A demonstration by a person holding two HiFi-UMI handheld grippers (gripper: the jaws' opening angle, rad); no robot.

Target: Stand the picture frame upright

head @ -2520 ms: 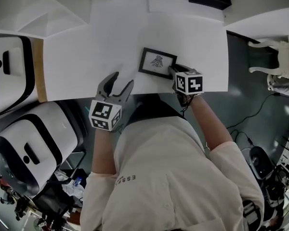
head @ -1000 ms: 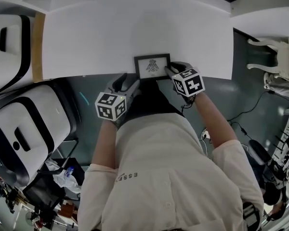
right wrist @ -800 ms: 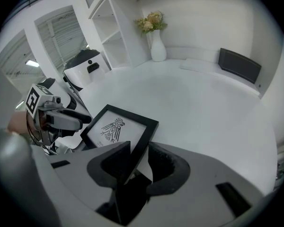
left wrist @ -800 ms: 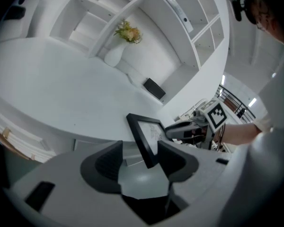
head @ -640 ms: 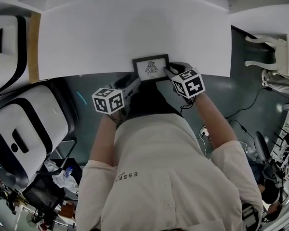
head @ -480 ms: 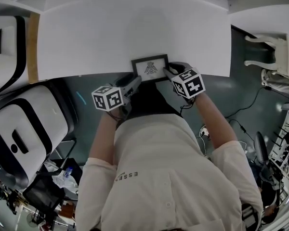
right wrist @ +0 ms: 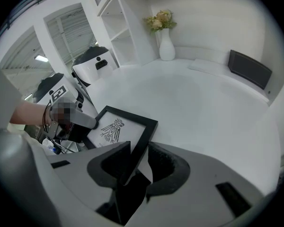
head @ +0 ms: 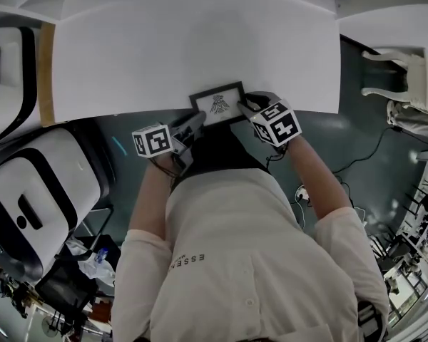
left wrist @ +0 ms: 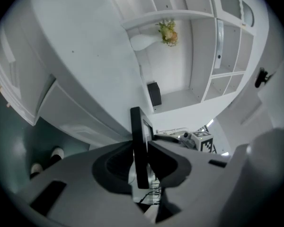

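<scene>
Left gripper (head: 191,124), rolled onto its side since a second ago, has just been closing its grey padded jaws and now clamps the left edge of the black rectangular picture frame (head: 217,104). The frame sits, newly skewed, at the near edge of the smooth white table (head: 200,41). Right gripper (head: 248,107), angled steeply down, pinches the frame's right corner.

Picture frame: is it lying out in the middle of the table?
No, the head view shows the picture frame at the edge of the table nearest the person, far from the middle.
</scene>
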